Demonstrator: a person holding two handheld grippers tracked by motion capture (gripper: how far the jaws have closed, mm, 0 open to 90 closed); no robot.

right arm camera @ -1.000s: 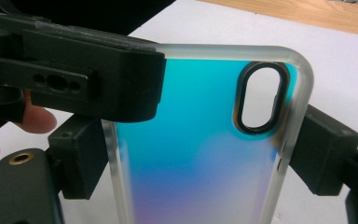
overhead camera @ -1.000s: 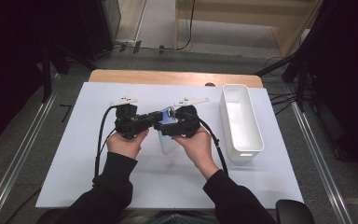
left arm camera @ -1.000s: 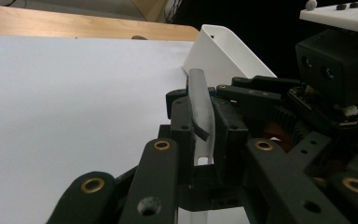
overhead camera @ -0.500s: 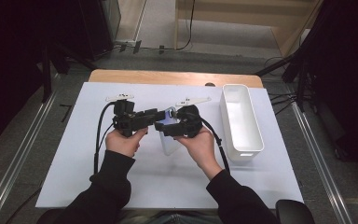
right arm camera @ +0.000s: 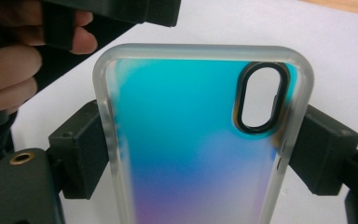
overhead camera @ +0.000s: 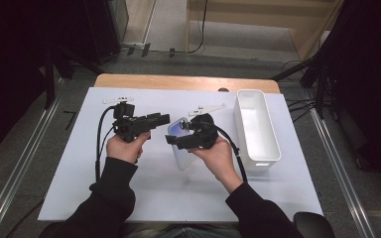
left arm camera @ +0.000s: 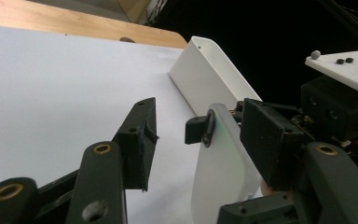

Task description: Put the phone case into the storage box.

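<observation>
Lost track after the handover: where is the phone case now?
Mid-table in the high view, the phone case is clamped across its sides by the right gripper, left of the white bin.

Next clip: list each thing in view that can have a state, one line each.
Phone case: held up off the table, empty.
Right hand-held gripper: shut on the case's long edges.
Left hand-held gripper: jaws just opened, apart from the case.
White bin: upright, empty.
</observation>
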